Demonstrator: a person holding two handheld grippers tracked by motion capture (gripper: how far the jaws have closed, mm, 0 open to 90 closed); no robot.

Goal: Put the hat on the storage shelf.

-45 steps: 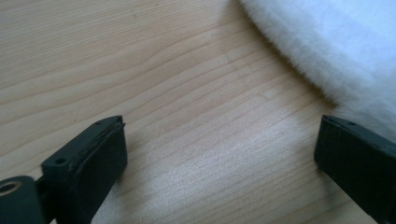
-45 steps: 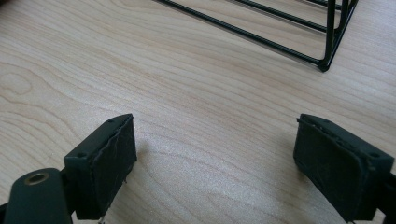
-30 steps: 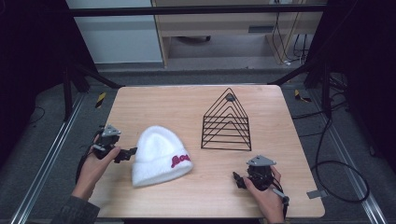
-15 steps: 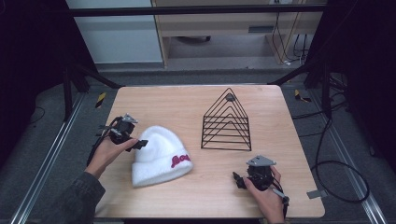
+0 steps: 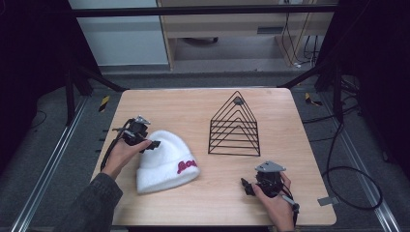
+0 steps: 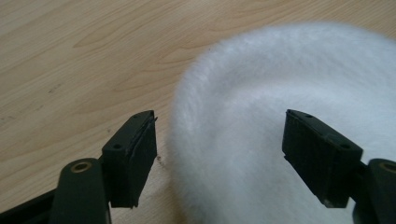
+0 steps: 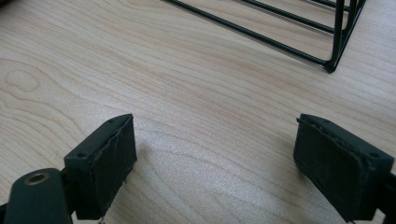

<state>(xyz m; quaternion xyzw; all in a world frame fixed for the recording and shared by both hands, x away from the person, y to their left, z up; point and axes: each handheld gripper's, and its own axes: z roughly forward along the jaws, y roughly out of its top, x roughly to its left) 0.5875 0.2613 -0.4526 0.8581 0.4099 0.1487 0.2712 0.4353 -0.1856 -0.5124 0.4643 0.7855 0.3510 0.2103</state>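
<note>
A fluffy white beanie (image 5: 164,162) with red lettering lies on the wooden table (image 5: 193,111), left of centre. My left gripper (image 5: 151,143) hovers at the hat's upper left edge, open. In the left gripper view its jaws straddle the white beanie (image 6: 280,93), one finger (image 6: 133,154) over bare wood, the other over the fleece. My right gripper (image 5: 247,186) rests low near the table's front right, open over bare wood. A black wire rack (image 5: 234,126), shaped like nested triangles, stands right of centre; its base rods (image 7: 261,35) cross the top of the right gripper view.
Bare wood lies between the hat and the rack. Dark frame posts and cables (image 5: 348,169) surround the table, and metal rails run along the floor on both sides.
My left gripper has travelled from the table's left edge rightward and forward to the beanie's upper left rim. The right gripper and the hat have stayed put.
</note>
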